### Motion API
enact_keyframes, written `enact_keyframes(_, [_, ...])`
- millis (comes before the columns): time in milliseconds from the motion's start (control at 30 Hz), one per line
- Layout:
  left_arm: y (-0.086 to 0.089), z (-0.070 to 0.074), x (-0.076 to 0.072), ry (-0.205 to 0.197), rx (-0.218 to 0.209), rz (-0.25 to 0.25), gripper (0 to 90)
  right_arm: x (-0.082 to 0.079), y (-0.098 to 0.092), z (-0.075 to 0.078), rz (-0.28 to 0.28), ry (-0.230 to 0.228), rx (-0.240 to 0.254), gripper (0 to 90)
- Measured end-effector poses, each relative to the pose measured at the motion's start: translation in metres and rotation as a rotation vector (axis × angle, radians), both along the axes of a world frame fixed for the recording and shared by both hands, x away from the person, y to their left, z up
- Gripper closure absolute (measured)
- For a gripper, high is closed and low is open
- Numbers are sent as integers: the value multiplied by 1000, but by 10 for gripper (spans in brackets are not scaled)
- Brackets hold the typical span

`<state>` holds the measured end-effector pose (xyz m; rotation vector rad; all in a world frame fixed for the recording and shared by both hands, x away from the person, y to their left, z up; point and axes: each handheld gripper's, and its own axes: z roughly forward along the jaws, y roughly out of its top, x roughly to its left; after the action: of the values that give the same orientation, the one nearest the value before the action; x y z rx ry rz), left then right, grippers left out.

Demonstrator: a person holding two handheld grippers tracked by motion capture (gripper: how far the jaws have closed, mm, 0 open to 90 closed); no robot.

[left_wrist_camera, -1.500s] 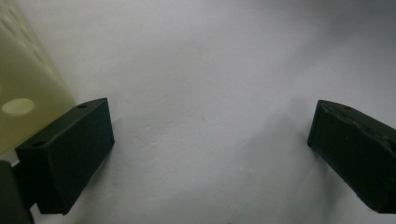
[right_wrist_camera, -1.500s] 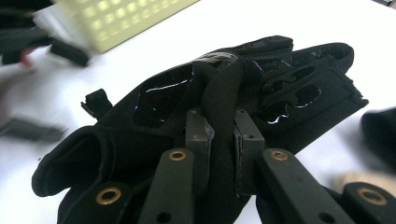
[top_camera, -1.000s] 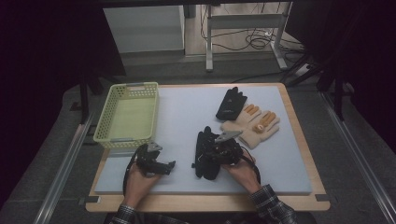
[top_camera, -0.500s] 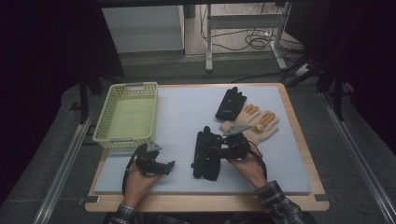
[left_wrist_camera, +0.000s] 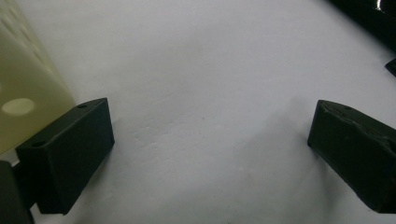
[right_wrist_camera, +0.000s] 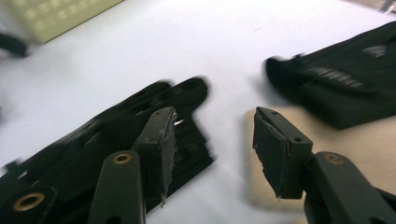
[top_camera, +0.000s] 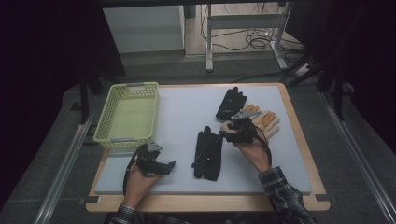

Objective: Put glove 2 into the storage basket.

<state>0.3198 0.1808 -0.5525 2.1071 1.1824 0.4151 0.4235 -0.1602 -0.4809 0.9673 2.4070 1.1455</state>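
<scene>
The right gripper [top_camera: 233, 128], jaws just opening and empty, hovers between the black glove [top_camera: 208, 153] and tan glove [top_camera: 266, 122] on the pale grey mat [top_camera: 187, 107]; left gripper [top_camera: 161, 164] gapes

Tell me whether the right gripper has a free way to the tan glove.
Probably yes: the right gripper hangs open and empty at the edge of the tan glove, with nothing lying on that glove.
</scene>
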Motion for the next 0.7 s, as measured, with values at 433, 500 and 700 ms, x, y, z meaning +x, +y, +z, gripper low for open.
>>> enact_keyframes(433, [0, 0, 0, -1, -1, -1, 6, 87, -4, 2, -135, -1, -87, 490])
enact_keyframes(500, [0, 0, 0, -1, -2, 0, 6, 98, -2, -1, -144, -2, -109, 490])
enact_keyframes(700, [0, 0, 0, 0, -1, -1, 6, 127, -1, -14, -186, -12, -162, 399])
